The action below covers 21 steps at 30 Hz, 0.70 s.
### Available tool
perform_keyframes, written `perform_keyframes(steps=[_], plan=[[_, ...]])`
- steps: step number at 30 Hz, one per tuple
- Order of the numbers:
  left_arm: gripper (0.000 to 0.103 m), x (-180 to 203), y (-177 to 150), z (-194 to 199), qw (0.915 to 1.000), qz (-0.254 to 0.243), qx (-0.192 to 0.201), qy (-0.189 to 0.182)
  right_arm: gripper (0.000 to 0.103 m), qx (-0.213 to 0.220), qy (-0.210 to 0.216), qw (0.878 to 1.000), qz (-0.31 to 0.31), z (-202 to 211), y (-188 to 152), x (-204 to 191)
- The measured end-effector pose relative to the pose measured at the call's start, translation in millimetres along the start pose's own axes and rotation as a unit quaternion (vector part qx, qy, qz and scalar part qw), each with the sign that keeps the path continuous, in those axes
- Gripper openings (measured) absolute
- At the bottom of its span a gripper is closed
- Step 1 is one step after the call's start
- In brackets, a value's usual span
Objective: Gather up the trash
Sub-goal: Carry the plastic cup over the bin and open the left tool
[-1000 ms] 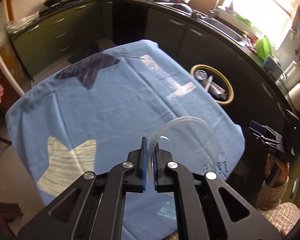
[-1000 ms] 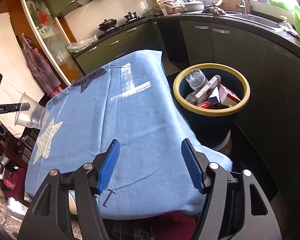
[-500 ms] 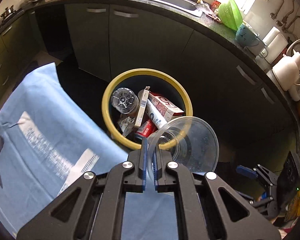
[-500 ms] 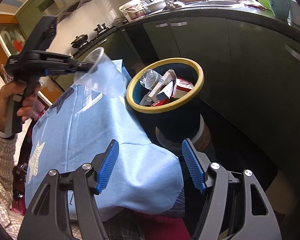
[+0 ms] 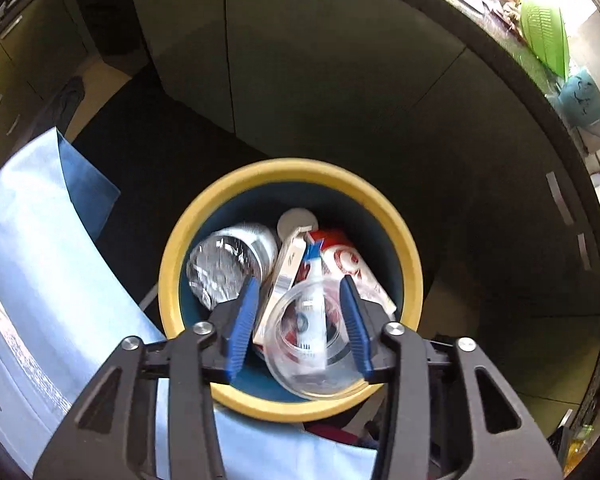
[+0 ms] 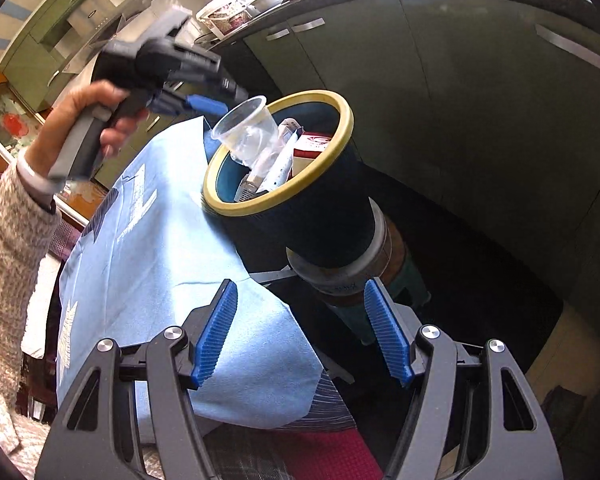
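- Your left gripper (image 5: 300,316) is opening above the bin (image 5: 204,236); the cup (image 5: 308,344) sits loose between its jaws, tilted, mouth toward you, base into the bin
- Your right gripper (image 6: 300,332) is wide, empty

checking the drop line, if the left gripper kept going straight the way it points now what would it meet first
Most likely the clear plastic cup, loose between the opening jaws of the left gripper, then the trash under it inside the yellow-rimmed bin. Depth is hard to judge.
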<state>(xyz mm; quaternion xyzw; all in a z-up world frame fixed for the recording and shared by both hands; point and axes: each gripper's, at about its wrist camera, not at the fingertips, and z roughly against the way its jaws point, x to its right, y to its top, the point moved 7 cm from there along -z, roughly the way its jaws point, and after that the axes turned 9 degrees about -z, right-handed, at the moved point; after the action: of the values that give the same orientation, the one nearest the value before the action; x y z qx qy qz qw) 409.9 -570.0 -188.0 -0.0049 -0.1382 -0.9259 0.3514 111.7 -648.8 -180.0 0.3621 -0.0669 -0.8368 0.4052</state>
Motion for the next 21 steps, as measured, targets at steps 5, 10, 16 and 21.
perform_keyframes(steps=[5, 10, 16, 21], plan=[[0.045, 9.3, 5.2, 29.2, 0.9988, -0.006, 0.049, -0.003, 0.066, 0.0, 0.005, 1.0, 0.001, 0.4, -0.9, -0.6], [0.045, 10.0, -30.5, 63.3, 0.9955, -0.013, 0.093, -0.01, 0.066, 0.004, 0.01, 1.0, 0.007, 1.4, -0.3, -7.0], [0.051, 1.3, -102.1, 109.8, 0.99, -0.002, 0.138, -0.032, 0.067, 0.004, 0.019, 0.999, 0.027, 2.7, -5.5, -27.8], [0.076, -8.8, -169.4, 155.3, 0.9802, 0.007, 0.197, -0.017, 0.067, 0.014, 0.021, 0.998, 0.049, 11.6, -9.3, -49.8]])
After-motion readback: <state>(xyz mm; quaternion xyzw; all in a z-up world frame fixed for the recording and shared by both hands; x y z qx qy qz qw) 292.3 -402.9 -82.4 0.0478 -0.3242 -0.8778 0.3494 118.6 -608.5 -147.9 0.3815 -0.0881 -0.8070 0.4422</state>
